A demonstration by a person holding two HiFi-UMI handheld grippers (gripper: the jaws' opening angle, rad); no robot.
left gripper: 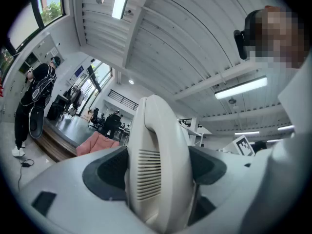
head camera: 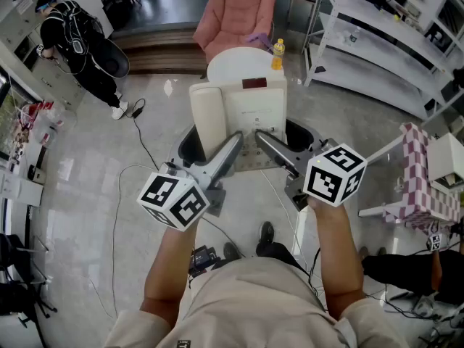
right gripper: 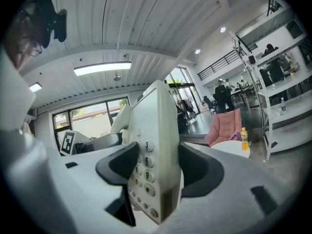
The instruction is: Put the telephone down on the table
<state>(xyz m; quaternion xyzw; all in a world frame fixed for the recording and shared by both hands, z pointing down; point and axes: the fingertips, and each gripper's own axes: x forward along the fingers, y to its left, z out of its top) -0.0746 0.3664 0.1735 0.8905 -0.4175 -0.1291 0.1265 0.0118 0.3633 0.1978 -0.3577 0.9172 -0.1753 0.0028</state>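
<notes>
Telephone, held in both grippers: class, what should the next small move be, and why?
Probably carry the telephone forward, kept level, over the round white table. The left gripper and right gripper both clamp it in mid-air, seemingly short of the tabletop; steer clear of the yellow bottle at its right edge.

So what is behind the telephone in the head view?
A round white table with a yellow bottle on it, then a pink armchair. The telephone covers the table's near edge.
</notes>
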